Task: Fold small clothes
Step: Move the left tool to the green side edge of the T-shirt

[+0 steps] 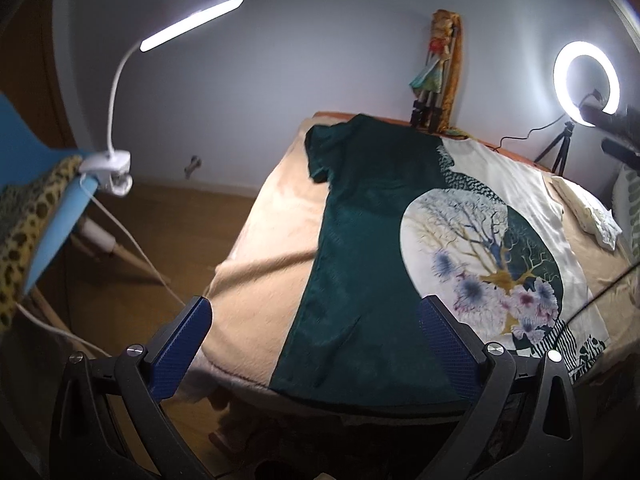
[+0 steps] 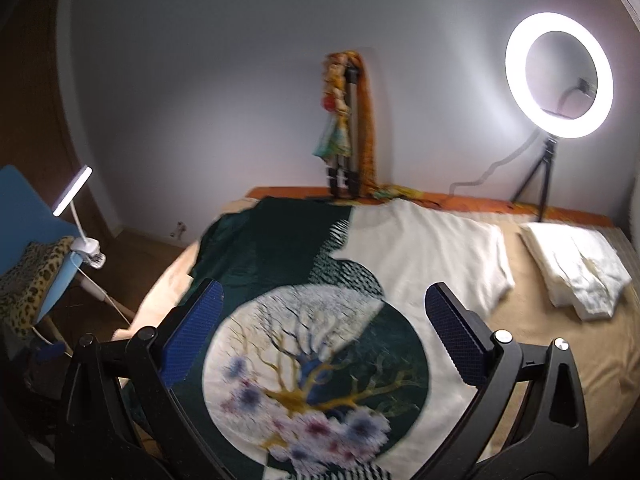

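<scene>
Your left gripper (image 1: 316, 344) and right gripper (image 2: 324, 320) both gape wide, holding nothing, above the green-and-white shirt (image 2: 420, 248) spread flat on the beige blanket (image 1: 256, 240). Folded white cloth (image 2: 580, 268) lies far right, near the ring light (image 2: 558, 76).

A beige-covered bed (image 2: 592, 360) is carrying 1 spread T-shirt (image 2: 420, 248), with folded white cloth (image 2: 576, 272) lying far right.

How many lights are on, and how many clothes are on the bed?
Lights: 2, the ring light and the clip-on desk lamp.
Clothes: 2, the green-and-white T-shirt lying flat and the folded white garment beside it.
Total: 4.
</scene>
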{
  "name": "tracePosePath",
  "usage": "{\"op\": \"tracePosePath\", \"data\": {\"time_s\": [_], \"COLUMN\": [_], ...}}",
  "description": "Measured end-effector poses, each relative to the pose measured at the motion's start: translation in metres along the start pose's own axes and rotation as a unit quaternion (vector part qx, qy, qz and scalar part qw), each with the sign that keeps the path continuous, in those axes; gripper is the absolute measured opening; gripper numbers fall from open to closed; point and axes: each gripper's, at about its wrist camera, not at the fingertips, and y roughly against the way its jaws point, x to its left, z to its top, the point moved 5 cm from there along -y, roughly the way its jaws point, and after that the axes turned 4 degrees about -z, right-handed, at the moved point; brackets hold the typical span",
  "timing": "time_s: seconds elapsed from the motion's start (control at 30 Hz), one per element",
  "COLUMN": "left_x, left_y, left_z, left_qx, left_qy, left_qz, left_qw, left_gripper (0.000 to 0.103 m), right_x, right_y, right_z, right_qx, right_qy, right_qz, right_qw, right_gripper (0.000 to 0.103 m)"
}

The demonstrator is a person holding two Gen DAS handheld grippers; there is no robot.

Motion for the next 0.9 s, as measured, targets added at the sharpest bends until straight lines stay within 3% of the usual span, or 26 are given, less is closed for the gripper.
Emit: {"op": "tracePosePath", "data": {"time_s": [0.13,0.47,0.57,0.73,0.9], "left_x": [0.013,0.028,0.03,0.035,0.034], "left_y": [-0.012,-0.039,-0.049,-0.062,-0.069], "left_z": [-0.011,-0.033,-0.037,-0.041,-0.042], "left_qx": [0.025,0.073,0.09,0.112,0.125], "left_qy": [0.028,0.055,0.065,0.095,0.117], "left_qz": [-0.02,-0.058,-0.072,-0.103,-0.14], "left_qw": [0.9991,0.9941,0.9912,0.9837,0.9752], "left_gripper": [0.09,0.08,0.076,0.062,0.045], "right_x": [0.033,0.104,0.122,0.148,0.184], "right_y": [-0.022,-0.118,-0.15,-0.21,-0.27], "right_z": [0.023,0.051,0.053,0.059,0.06], "right_qx": [-0.012,0.113,0.146,0.185,0.218], "right_qy": [0.018,-0.007,-0.03,-0.056,-0.041], "right_qz": [0.041,0.159,0.181,0.184,0.176], "right_qw": [0.999,0.981,0.972,0.964,0.959], "right_gripper": [0.103,0.103,0.094,0.083,0.075]}}
